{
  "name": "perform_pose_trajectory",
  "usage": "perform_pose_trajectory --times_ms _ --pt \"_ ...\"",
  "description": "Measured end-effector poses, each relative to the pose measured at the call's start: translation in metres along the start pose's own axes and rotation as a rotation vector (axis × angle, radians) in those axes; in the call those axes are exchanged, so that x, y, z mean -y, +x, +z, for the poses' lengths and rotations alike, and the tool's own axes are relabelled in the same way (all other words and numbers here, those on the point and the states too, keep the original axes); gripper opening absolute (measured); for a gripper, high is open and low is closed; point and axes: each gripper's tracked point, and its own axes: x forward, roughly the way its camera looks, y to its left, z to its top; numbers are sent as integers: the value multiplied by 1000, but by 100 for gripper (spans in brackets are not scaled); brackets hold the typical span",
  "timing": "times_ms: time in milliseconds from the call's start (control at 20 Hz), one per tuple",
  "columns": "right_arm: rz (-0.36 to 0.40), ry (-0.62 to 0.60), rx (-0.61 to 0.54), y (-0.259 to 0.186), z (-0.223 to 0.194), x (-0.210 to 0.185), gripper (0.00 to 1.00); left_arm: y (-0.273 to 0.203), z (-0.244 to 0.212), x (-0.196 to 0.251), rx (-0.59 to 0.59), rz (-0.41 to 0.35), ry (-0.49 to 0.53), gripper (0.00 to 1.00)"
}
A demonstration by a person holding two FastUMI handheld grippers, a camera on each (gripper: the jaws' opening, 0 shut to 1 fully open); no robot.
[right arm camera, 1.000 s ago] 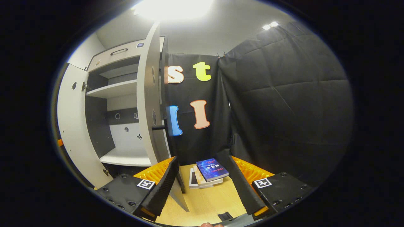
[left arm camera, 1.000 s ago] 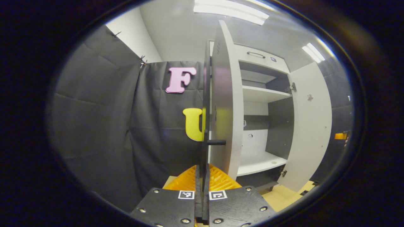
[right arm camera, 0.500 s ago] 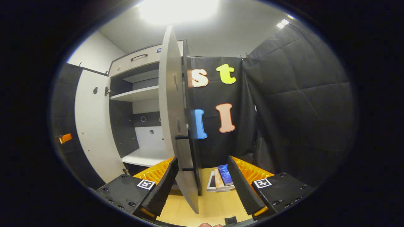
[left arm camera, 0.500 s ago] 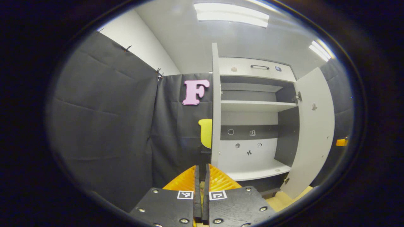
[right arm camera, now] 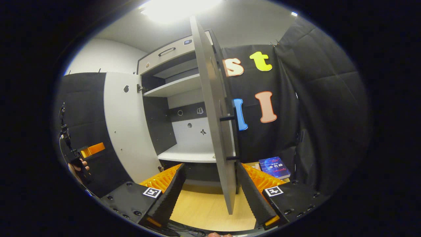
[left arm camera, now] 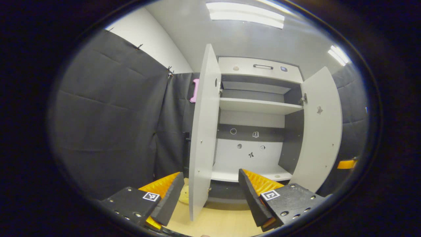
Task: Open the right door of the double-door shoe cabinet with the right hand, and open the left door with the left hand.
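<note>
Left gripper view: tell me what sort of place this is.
Probably a recording booth set up as a home corner, not a lived-in room: black cloth walls hang around a shoe cabinet with both doors open, under ceiling strip lights.

The shoe cabinet (left arm camera: 253, 131) is faced from low down and close in the left gripper view, from beside the left door (left arm camera: 202, 131). In the right gripper view it is seen obliquely from the other side, the right door (right arm camera: 215, 112) edge-on. The open shelves (right arm camera: 174, 87) are shared by both views.
</note>
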Motion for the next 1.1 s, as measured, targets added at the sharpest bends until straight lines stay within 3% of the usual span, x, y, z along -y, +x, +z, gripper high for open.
perform_pose_trajectory --times_ms 400,700,800,1100 --pt "-32 42 -28 -2 -20 -5 98 -22 8 -2 61 7 63 95" --pt "-126 -10 -37 4 -27 -13 98 -15 0 2 79 -62 15 95" --pt "-148 -44 -18 6 -15 -18 98 -10 -10 -2 70 -51 32 95" --pt "-240 2 35 12 -20 -28 98 10 -42 -6 37 -65 49 95"
